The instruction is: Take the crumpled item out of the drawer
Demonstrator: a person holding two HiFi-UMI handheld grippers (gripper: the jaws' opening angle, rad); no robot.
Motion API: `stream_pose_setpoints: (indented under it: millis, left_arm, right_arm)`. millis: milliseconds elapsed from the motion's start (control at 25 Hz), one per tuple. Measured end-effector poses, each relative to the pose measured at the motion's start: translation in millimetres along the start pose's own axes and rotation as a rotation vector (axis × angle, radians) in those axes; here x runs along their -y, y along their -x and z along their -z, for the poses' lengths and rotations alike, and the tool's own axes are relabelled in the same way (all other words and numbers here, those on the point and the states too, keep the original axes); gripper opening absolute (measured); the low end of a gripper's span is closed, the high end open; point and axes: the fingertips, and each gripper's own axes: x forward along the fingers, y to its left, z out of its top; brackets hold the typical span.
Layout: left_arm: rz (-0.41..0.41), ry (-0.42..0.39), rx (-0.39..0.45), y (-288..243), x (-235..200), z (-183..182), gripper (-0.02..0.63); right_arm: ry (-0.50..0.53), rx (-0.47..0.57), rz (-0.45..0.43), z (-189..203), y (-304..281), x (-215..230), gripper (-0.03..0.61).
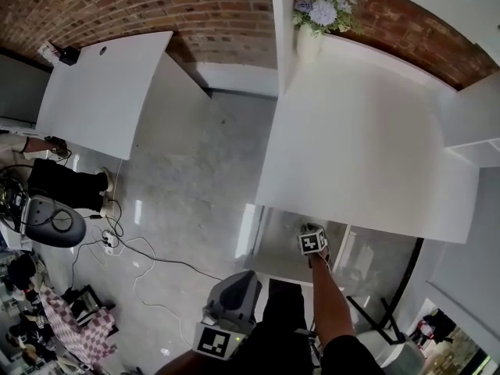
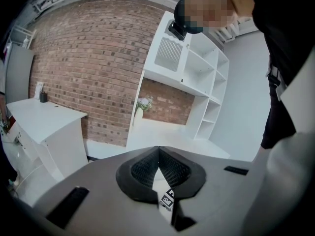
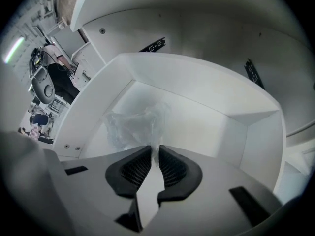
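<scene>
My right hand-held gripper (image 3: 155, 147) reached into the white drawer (image 3: 256, 146), its jaws pinched on an edge of the crumpled clear plastic (image 3: 132, 124) lying inside. My left hand-held gripper (image 2: 158, 150) was closed and empty. Print on the black tag (image 3: 152, 45) was unreadable.

Person is wearing black clothing (image 1: 283, 319), with a dark short sleeve (image 1: 353, 359) covering the top of the right arm. Left gripper (image 2: 158, 150) is showing a smooth matte grey shell and two black pads (image 2: 145, 170) with a fine ribbed grid. Black rectangular slots (image 2: 69, 206) are sitting on either side of the shell. Right gripper (image 3: 154, 150) is running the same build: grey shell, black ribbed pads, black slots. Each is carrying a white cube with black square markers: left cube (image 1: 215, 341), right cube (image 1: 313, 241).
</scene>
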Motion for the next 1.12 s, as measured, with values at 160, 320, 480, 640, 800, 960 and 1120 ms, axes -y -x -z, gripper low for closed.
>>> stream_pose_setpoints:
  millis: [160,320,480,640,800,960,1120]
  left_arm:
    - [-0.003,-0.005,0.026,17.4,0.3,-6.7,0.025]
    - [-0.010,-0.010,0.078,48.3,-2.5,-17.6,0.025]
    - [-0.001,-0.023,0.145,95.6,-4.9,-31.5,0.025]
    - [0.056,-0.050,0.208,153.6,0.0,-34.8,0.025]
    - [0.124,-0.085,0.236,204.9,3.8,-27.3,0.025]
    - [0.196,-0.120,0.242,239.3,8.5,-12.9,0.025]
    - [0.253,-0.135,0.248,259.7,18.4,-2.7,0.025]
  right_arm:
    - [-0.016,0.000,0.003,3.4,17.1,-6.9,0.051]
    - [-0.049,0.069,0.038,1.2,51.2,-10.1,0.049]
    - [-0.046,0.164,0.083,1.3,108.2,-25.2,0.049]
    - [-0.051,0.288,0.137,10.0,186.7,-58.3,0.049]
    - [-0.049,0.452,0.190,19.6,272.2,-105.1,0.049]
    - [-0.069,0.608,0.216,30.6,354.8,-155.7,0.049]
    - [-0.114,0.759,0.220,44.7,424.1,-188.6,0.049]
